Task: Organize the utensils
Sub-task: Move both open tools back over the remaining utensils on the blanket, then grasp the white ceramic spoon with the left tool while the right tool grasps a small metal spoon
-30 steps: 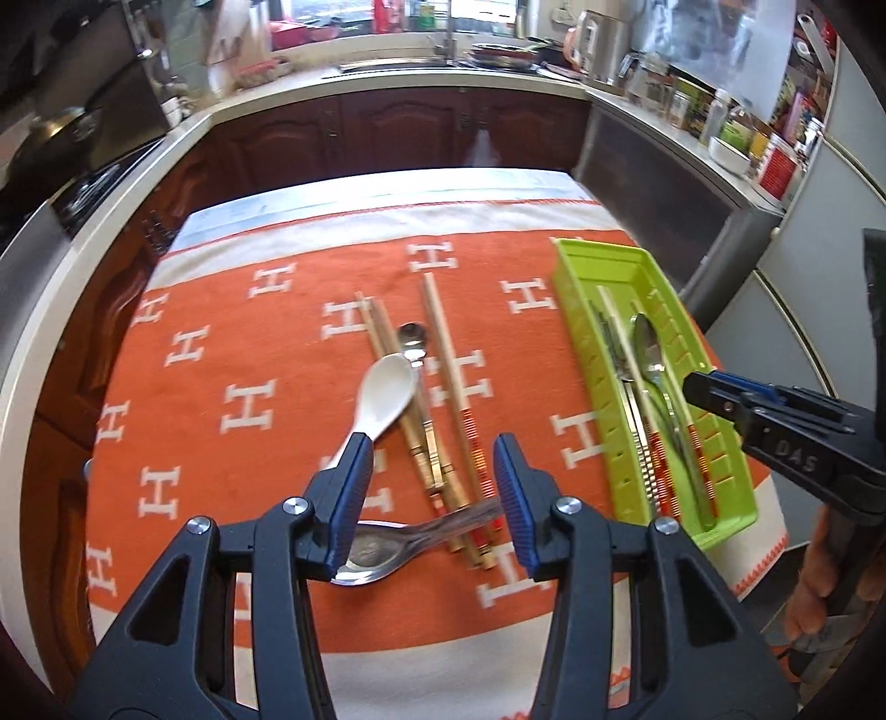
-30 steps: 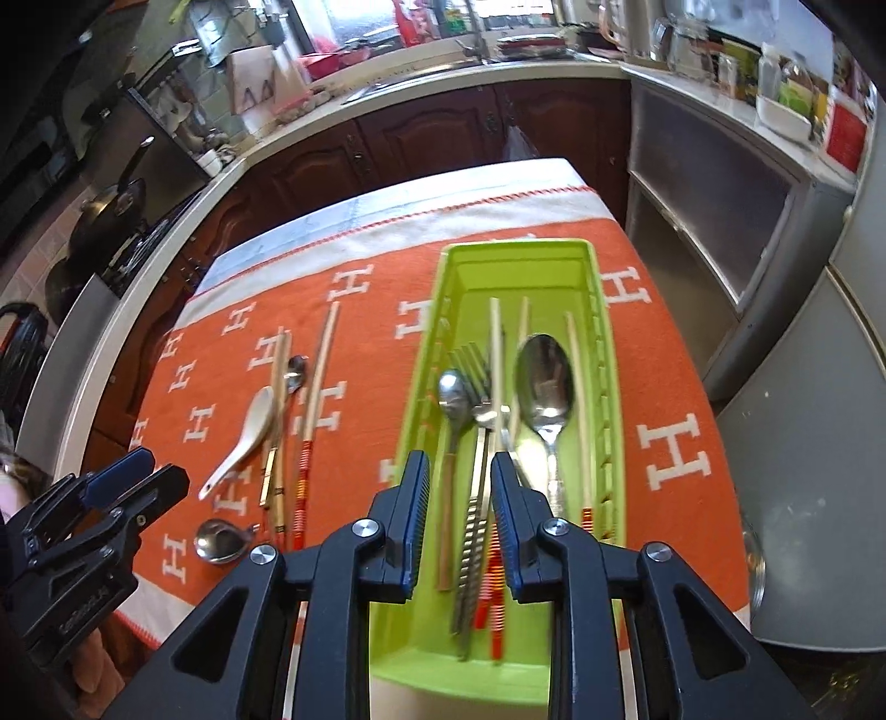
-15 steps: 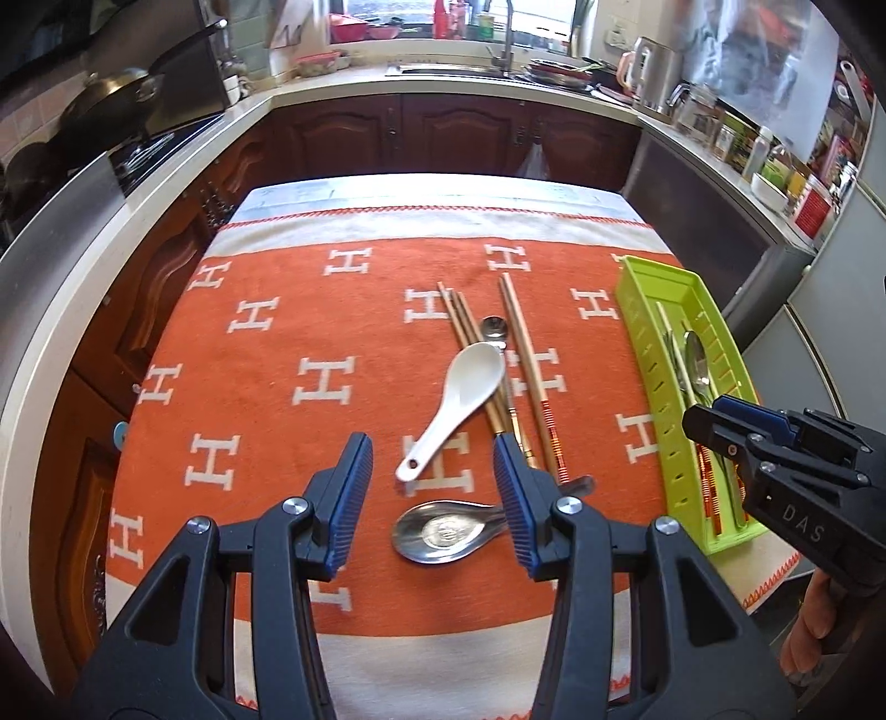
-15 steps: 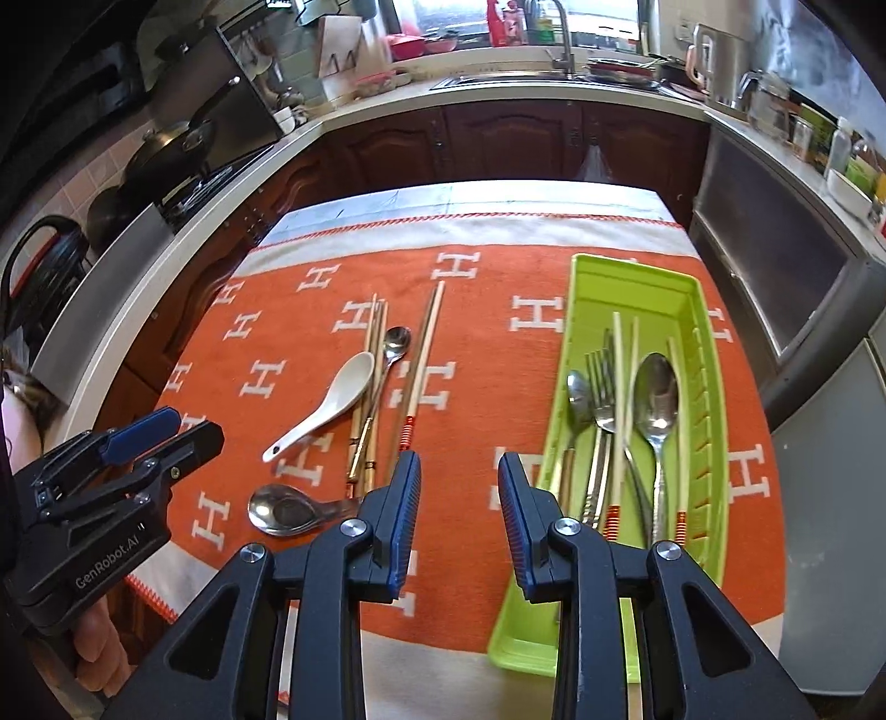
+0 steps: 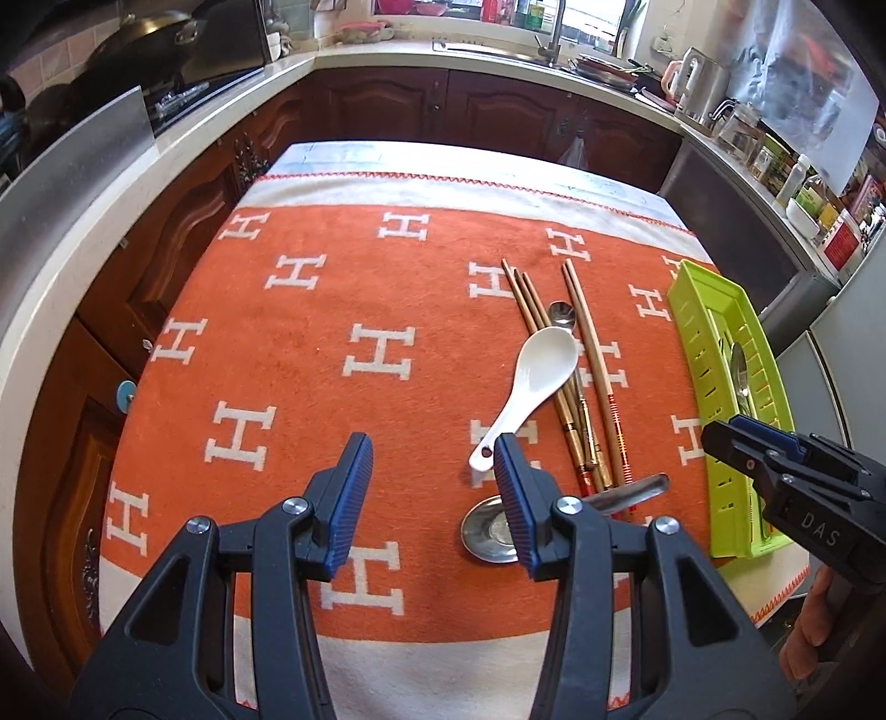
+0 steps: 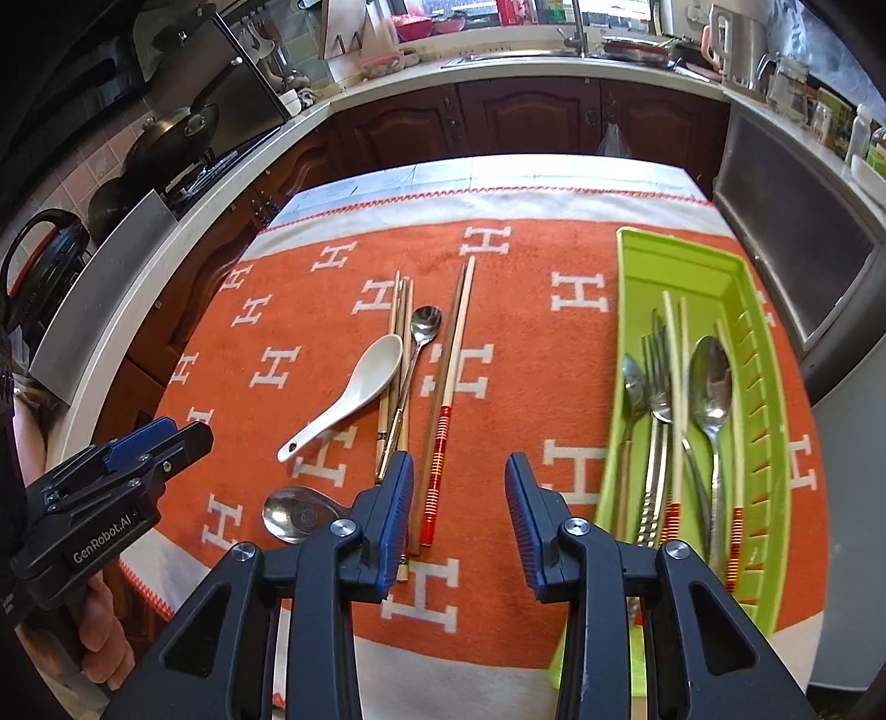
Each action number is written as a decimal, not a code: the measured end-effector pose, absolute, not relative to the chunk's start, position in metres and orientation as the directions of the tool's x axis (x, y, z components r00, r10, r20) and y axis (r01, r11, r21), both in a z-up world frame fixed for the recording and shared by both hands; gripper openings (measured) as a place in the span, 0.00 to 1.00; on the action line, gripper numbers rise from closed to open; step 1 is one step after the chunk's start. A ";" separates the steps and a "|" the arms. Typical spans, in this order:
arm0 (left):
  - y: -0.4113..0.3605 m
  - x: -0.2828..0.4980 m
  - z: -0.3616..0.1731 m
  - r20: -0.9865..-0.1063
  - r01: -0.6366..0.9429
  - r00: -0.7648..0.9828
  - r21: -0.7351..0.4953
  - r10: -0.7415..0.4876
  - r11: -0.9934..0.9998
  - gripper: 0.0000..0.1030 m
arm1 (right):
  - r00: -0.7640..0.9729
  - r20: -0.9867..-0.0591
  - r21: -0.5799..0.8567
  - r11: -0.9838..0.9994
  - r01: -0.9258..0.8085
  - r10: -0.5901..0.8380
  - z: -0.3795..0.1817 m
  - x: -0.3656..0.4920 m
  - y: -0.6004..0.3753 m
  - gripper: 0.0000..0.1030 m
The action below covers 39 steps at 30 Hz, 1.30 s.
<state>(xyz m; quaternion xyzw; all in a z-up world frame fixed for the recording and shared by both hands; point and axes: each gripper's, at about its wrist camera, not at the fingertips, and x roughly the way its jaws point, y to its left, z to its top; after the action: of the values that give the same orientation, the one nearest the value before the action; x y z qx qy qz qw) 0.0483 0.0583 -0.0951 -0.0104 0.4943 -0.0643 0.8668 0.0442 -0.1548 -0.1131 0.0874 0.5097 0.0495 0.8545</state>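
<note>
My left gripper hangs open over bare orange cloth, nothing between its fingers. Just right of it lie a white ceramic spoon and a steel spoon, partly hidden behind the right finger. My right gripper has its jaws opening above the cloth; a red-banded chopstick lies below, near its left finger, untouched. Brown chopsticks and a small steel spoon lie beside the white spoon. The green tray on the right holds spoons, a fork and chopsticks.
The cloth-covered table stands among dark wood cabinets with pale counters. A stove with a pan is at the left, a sink at the back, and jars and a kettle at the right. A hand holds the left gripper.
Both grippers have moved left across the table. The left one has left the steel spoon off to its right. The right one has come off the tray, its jaws wider.
</note>
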 end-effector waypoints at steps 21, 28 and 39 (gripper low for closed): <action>-0.029 0.111 -0.158 -0.910 0.371 0.404 0.066 -0.097 0.926 0.50 | 0.452 -0.859 0.270 0.963 0.006 0.238 -0.146 0.083 -0.164 0.33; -0.031 0.131 -0.180 -0.938 0.350 0.339 0.056 -0.070 0.935 0.45 | 0.446 -0.857 0.289 0.957 0.004 0.257 -0.153 0.092 -0.168 0.33; -0.016 0.155 -0.181 -0.940 0.293 0.305 -0.061 -0.154 0.954 0.12 | 0.436 -0.856 0.302 0.953 -0.011 0.276 -0.160 0.103 -0.160 0.33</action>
<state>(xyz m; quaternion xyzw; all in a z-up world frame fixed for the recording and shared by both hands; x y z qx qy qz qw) 0.1551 -0.0155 -0.1811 0.0607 0.5732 -0.1387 0.8053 0.1033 -0.1596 -0.1602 0.1265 0.5241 0.0858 0.8378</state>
